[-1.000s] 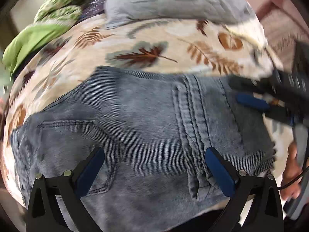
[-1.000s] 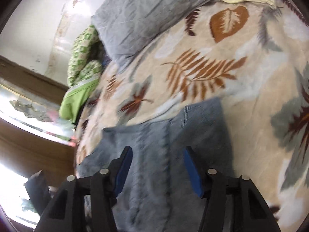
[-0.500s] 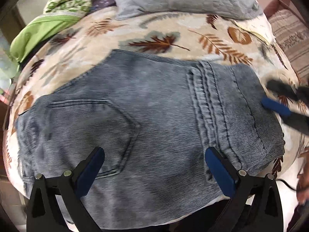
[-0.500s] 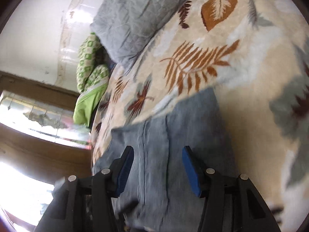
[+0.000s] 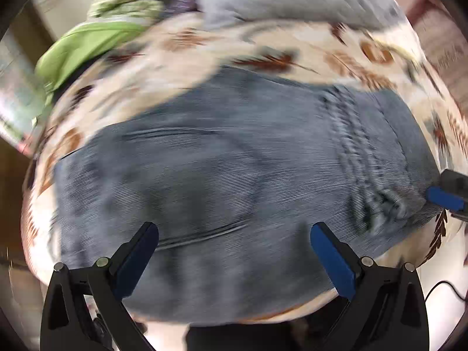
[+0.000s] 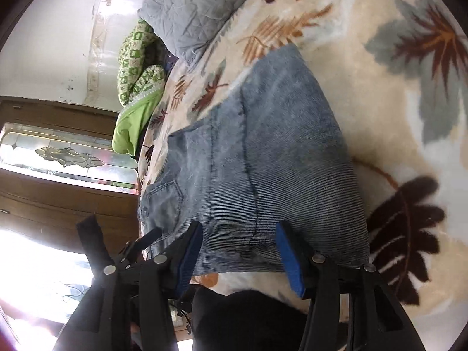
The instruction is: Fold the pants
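Hovering over the folded pants (image 5: 234,169), which are lying flat on the leaf-print bed (image 6: 395,93), I am keeping my left gripper (image 5: 234,251) wide apart with nothing between its pads. My right gripper (image 6: 238,251) is standing about half open over the near edge of the cloth, gripping nothing.
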A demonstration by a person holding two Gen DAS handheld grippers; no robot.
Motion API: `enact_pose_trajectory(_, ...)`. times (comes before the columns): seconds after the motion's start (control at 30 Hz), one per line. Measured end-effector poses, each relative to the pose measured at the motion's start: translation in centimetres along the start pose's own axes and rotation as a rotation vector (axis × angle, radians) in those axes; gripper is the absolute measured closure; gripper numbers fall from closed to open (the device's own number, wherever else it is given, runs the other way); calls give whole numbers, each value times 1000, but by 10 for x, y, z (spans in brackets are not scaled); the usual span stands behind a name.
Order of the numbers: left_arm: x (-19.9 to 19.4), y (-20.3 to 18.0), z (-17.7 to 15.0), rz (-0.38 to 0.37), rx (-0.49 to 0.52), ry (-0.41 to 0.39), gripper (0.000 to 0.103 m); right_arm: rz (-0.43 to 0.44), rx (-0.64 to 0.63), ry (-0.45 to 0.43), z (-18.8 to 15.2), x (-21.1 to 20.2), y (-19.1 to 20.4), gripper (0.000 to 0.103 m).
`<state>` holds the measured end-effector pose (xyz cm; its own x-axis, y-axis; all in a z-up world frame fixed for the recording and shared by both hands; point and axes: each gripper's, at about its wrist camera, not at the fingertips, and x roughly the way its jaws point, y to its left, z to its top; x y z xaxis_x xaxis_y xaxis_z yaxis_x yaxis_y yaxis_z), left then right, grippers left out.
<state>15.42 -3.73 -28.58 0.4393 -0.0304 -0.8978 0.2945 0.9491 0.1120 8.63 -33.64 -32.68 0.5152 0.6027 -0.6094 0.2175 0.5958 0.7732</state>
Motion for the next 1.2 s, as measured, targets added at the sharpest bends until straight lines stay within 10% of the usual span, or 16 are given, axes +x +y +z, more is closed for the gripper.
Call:
enact_pose_trajectory(0.37, -39, 182, -94, 190, -411, -68, 0, 232, -189, 43, -41, 54, 95, 41)
enact_pose_trajectory(0.6, -43, 205, -102, 298, -438, -114, 0, 95, -348, 153, -85, 118, 133, 41)
enact_pose_trajectory(1.2, -36, 210, -103, 259, -439, -140, 0, -176, -551, 63, -82, 125, 179, 41)
